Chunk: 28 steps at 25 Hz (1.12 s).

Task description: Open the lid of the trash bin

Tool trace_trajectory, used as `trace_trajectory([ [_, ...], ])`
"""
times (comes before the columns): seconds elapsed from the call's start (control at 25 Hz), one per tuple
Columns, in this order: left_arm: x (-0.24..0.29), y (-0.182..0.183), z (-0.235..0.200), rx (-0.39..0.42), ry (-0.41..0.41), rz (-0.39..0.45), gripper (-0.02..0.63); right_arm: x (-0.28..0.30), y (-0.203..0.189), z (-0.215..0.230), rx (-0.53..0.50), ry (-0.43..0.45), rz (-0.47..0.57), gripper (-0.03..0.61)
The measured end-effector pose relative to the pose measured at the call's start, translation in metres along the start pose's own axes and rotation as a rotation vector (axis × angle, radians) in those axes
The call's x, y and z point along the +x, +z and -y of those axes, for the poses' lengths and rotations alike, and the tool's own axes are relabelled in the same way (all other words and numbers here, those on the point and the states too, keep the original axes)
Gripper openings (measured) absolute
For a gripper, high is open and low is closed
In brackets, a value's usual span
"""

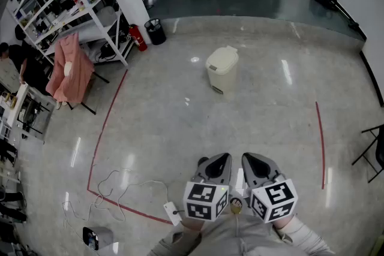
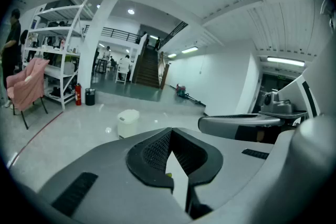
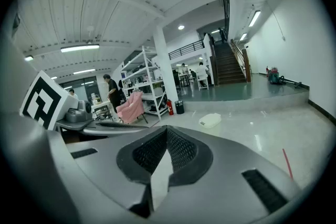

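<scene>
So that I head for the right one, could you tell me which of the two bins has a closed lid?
The cream trash bin, standing alone on the open floor, lid down. The black bin beside the red fire extinguisher looks open-topped.

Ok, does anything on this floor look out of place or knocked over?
The trash bin stands upright, lid shut, nothing spilled. Only a loose white cable sprawls over the red tape line at the lower left, a possible trip hazard.

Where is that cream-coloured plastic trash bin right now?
In the head view the cream plastic trash bin stands alone on the glossy grey floor, upper middle, right of the red fire extinguisher.
</scene>
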State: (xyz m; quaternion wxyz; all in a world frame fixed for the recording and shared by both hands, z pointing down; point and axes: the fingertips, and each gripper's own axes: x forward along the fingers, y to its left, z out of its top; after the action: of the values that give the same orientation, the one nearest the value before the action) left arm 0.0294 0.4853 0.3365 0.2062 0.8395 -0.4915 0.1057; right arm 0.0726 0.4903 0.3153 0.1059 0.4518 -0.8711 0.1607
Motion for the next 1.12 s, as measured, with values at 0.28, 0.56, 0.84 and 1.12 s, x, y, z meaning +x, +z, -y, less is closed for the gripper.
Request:
trace_trajectory([
  [0.28,-0.006,0.006,0.008,0.000,0.022,0.010,0.005,-0.017,0.008,0.004,-0.015,0.000,0.014,0.003],
  [0.56,-0.007,0.007,-0.004,-0.009,0.049,0.011,0.005,-0.009,0.008,0.003,-0.007,0.006,0.017,0.003],
  [0.84,0.012,0.024,-0.026,-0.022,0.051,0.021,0.005,0.022,0.017,0.012,-0.015,0.019,0.002,0.003],
  [1.12,0.044,0.044,-0.057,-0.064,0.036,0.027,0.005,0.060,0.031,0.029,-0.015,0.016,-0.018,0.003],
])
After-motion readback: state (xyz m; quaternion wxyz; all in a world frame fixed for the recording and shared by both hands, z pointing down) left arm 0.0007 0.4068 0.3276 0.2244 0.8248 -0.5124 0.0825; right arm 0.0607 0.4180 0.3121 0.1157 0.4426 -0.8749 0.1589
